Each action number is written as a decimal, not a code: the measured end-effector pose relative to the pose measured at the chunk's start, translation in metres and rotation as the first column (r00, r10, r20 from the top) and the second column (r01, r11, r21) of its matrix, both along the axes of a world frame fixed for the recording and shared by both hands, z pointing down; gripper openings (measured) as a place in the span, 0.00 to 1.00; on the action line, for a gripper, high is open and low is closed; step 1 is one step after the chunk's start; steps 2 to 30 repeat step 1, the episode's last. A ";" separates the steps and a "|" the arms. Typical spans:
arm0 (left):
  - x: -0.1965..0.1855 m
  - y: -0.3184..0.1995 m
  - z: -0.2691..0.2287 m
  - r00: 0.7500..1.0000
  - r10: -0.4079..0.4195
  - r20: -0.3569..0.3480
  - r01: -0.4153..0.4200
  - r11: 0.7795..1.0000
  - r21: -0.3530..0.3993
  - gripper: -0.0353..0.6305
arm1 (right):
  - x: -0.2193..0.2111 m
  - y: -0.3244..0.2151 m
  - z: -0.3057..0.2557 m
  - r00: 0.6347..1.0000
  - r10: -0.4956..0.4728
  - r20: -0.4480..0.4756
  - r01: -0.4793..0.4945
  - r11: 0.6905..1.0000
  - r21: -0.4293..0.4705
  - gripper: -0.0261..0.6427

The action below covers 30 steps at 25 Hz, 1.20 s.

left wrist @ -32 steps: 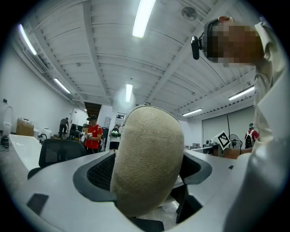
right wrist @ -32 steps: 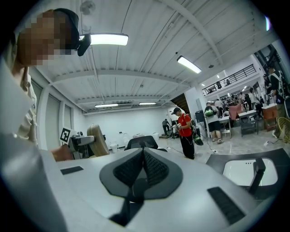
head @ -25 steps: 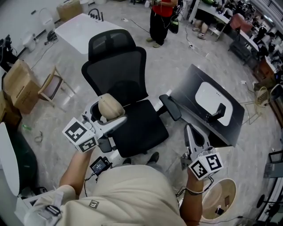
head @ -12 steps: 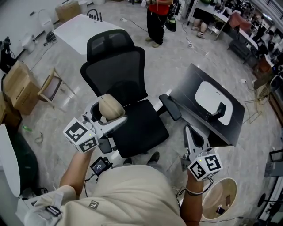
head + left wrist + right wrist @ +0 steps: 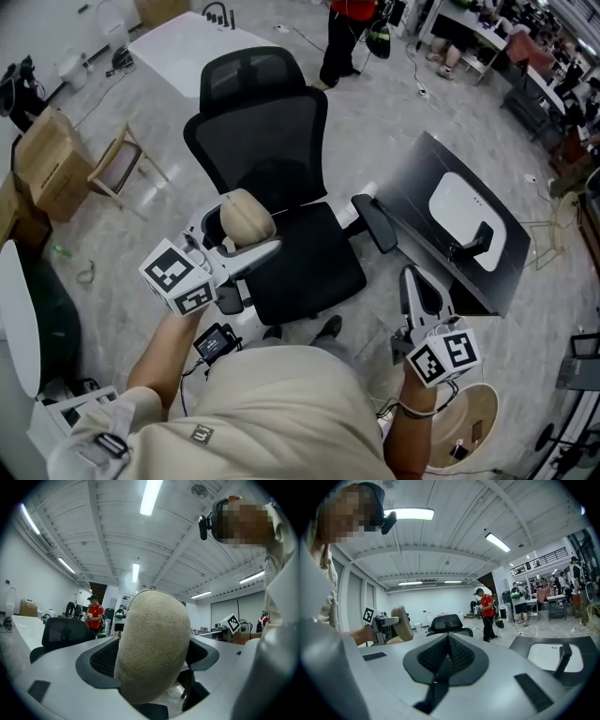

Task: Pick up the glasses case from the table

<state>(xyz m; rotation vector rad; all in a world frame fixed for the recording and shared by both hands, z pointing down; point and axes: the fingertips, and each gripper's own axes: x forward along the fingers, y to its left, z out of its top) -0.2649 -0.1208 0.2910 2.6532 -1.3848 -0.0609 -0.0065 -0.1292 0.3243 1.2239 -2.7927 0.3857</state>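
Observation:
A beige, suede-like glasses case [image 5: 246, 217] is held in the air above a black office chair, with my left gripper [image 5: 251, 234] shut on it. In the left gripper view the case [image 5: 152, 648] fills the space between the two jaws and stands on end, pointing at the ceiling. My right gripper [image 5: 411, 277] hovers lower right, near the edge of a dark table [image 5: 422, 173]; its jaws meet with nothing between them. The right gripper view also shows the right gripper [image 5: 446, 641] shut, and the case [image 5: 401, 622] far off at the left.
The black office chair [image 5: 272, 178] stands below the left gripper. The dark table carries a white tray [image 5: 466, 208] and a black object [image 5: 466, 246]. A person in red [image 5: 349, 37] stands at the back. At the left are a cardboard box [image 5: 47, 164] and a wooden frame [image 5: 117, 169].
The head view has shifted slightly, so everything sits a little to the right. Both grippers keep the same pose, the left one still holding the case.

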 end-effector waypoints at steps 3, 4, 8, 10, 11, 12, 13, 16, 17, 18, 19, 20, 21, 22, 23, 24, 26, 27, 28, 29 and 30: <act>-0.001 -0.001 0.001 1.000 0.001 -0.001 -0.001 1.000 -0.001 0.71 | -0.001 -0.001 0.001 1.000 0.000 0.000 0.000 1.000 0.000 0.07; -0.001 -0.001 0.001 1.000 0.001 -0.001 -0.001 1.000 -0.001 0.71 | -0.001 -0.001 0.001 1.000 0.000 0.000 0.000 1.000 0.000 0.07; -0.001 -0.001 0.001 1.000 0.001 -0.001 -0.001 1.000 -0.001 0.71 | -0.001 -0.001 0.001 1.000 0.000 0.000 0.000 1.000 0.000 0.07; -0.001 -0.001 0.001 1.000 0.001 -0.001 -0.001 1.000 -0.001 0.71 | -0.001 -0.001 0.001 1.000 0.000 0.000 0.000 1.000 0.000 0.07; -0.001 -0.001 0.001 1.000 0.001 -0.001 -0.001 1.000 -0.001 0.71 | -0.001 -0.001 0.001 1.000 0.000 0.000 0.000 1.000 0.000 0.07; -0.001 -0.001 0.001 1.000 0.001 -0.001 -0.001 1.000 -0.001 0.71 | -0.001 -0.001 0.001 1.000 0.000 0.000 0.000 1.000 0.000 0.07; -0.001 -0.001 0.001 1.000 0.001 -0.001 -0.001 1.000 -0.001 0.71 | -0.001 -0.001 0.001 1.000 0.000 0.000 0.000 1.000 0.000 0.07; -0.001 -0.001 0.001 1.000 0.001 -0.001 -0.001 1.000 -0.001 0.71 | -0.001 -0.001 0.001 1.000 0.000 0.000 0.000 1.000 0.000 0.07; -0.001 -0.001 0.001 1.000 0.001 -0.001 -0.001 1.000 -0.001 0.71 | -0.001 -0.001 0.001 1.000 0.000 0.000 0.000 1.000 0.000 0.07; -0.001 -0.001 0.001 1.000 0.001 -0.001 -0.001 1.000 -0.001 0.71 | -0.001 -0.001 0.001 1.000 0.000 0.000 0.000 1.000 0.000 0.07; -0.001 -0.001 0.001 1.000 0.001 -0.001 -0.001 1.000 -0.001 0.71 | -0.001 -0.001 0.001 1.000 0.000 0.000 0.000 1.000 0.000 0.07; -0.001 -0.001 0.001 1.000 0.001 -0.001 -0.001 1.000 -0.001 0.71 | -0.001 -0.001 0.001 1.000 0.000 0.000 0.000 1.000 0.000 0.07; -0.001 -0.001 0.001 1.000 0.001 -0.001 -0.001 1.000 -0.001 0.71 | -0.001 -0.001 0.001 1.000 0.000 0.000 0.000 1.000 0.000 0.07; -0.001 -0.001 0.001 1.000 0.001 -0.001 -0.001 1.000 -0.001 0.71 | -0.001 -0.001 0.001 1.000 0.000 0.000 0.000 1.000 0.000 0.07; -0.001 -0.001 0.001 1.000 0.001 -0.001 -0.001 1.000 -0.001 0.71 | -0.001 -0.001 0.001 1.000 0.000 0.000 0.000 1.000 0.000 0.07; -0.001 -0.001 0.001 1.000 0.001 -0.001 -0.001 1.000 -0.001 0.71 | -0.001 -0.001 0.001 1.000 0.000 0.000 0.000 1.000 0.000 0.07; -0.001 -0.001 0.001 1.000 0.001 -0.001 -0.001 1.000 -0.001 0.71 | -0.001 -0.001 0.001 1.000 0.000 0.000 0.000 1.000 0.000 0.07; -0.001 -0.001 0.001 1.000 0.001 -0.001 -0.001 1.000 -0.001 0.71 | -0.001 -0.001 0.001 1.000 0.000 0.000 0.000 1.000 0.000 0.07; -0.001 -0.001 0.001 1.000 0.001 -0.001 -0.001 1.000 -0.001 0.71 | -0.001 -0.001 0.001 1.000 0.000 0.000 0.000 1.000 0.000 0.07; -0.001 -0.001 0.001 1.000 0.001 -0.001 -0.001 1.000 -0.001 0.71 | -0.001 -0.001 0.001 1.000 0.000 0.000 0.000 1.000 0.000 0.07; -0.001 -0.001 0.001 1.000 0.001 -0.001 -0.001 1.000 -0.001 0.71 | -0.001 -0.001 0.001 1.000 0.000 0.000 0.000 1.000 0.000 0.07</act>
